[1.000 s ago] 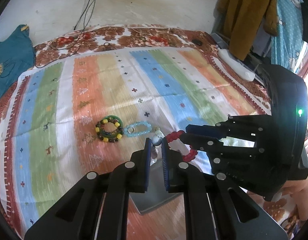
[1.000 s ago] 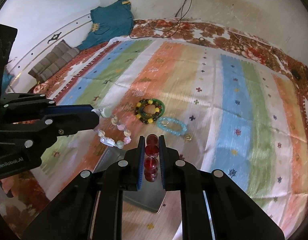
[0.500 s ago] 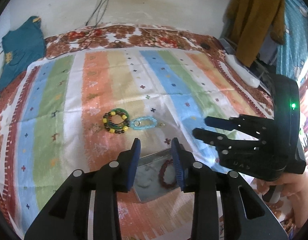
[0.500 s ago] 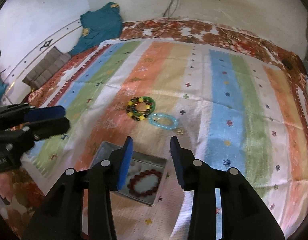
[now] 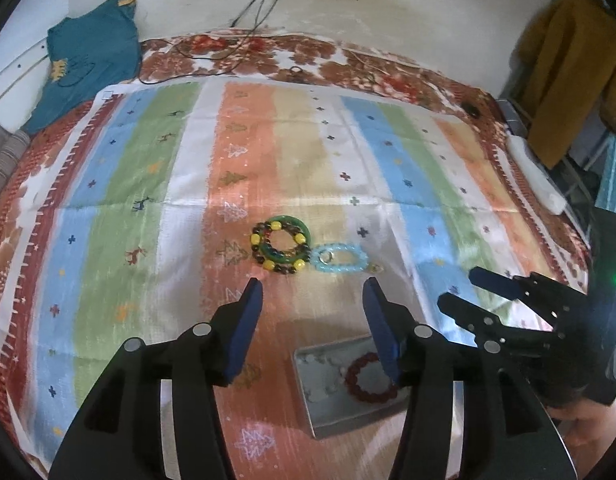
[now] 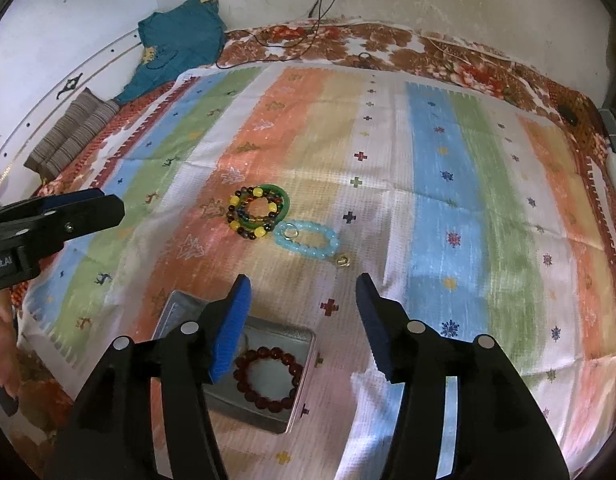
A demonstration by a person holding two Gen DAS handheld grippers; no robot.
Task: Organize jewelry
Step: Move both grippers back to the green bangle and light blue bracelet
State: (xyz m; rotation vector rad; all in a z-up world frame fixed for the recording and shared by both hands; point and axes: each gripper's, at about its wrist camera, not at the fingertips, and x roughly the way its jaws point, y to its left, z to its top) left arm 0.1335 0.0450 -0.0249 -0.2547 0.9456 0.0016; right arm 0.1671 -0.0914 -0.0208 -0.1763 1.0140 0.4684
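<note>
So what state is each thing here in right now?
Left hand-held gripper: jaws opening, nothing between them.
Right hand-held gripper: jaws opening, nothing between them.
Tin: open, on the cloth.
Red bracelet: lying in the tin.
Green bangle: on the cloth, beaded bracelets over it.
Blue bracelet: on the cloth.

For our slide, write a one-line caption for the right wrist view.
Right gripper opening, empty, above a metal tin holding a red bead bracelet; more bracelets wait on the striped cloth.

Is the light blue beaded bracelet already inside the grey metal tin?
No, the light blue beaded bracelet lies on the striped cloth beside the green bangle, outside the grey metal tin, which holds a dark red beaded bracelet.
</note>
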